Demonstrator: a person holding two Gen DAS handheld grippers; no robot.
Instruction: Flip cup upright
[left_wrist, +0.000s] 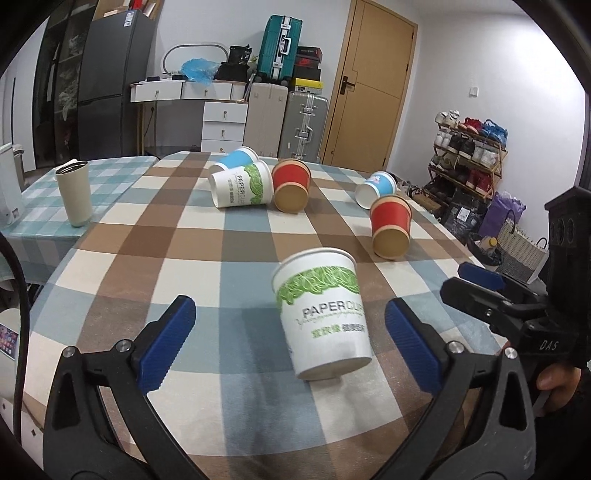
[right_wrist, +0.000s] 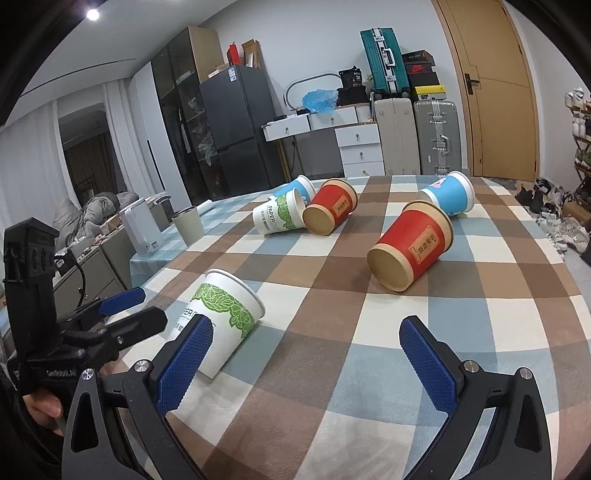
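Near white cup (left_wrist: 322, 314) lies on side on checked table (left_wrist: 207, 258), base toward left gripper (left_wrist: 290, 341), mouth pointing away. Left gripper's jaws wide apart, flanking cup, touching nothing; likely lined up to pinch sidewall. Right gripper (right_wrist: 314, 365) also spread, empty, beside cup's right; probably waiting for near red cup (right_wrist: 410, 251), also tipped. Farther cups lie toppled in cluster, well apart. Cup light, round: judged prone to roll when pinched. Tumbler (left_wrist: 75, 194) stands upright, off left.

Six paper cups lie tipped on the checked tablecloth (left_wrist: 192, 236): two white-and-green cups (left_wrist: 322, 314), two red cups (left_wrist: 290, 184), two blue cups (left_wrist: 376, 188), plus one steel tumbler (left_wrist: 75, 194).
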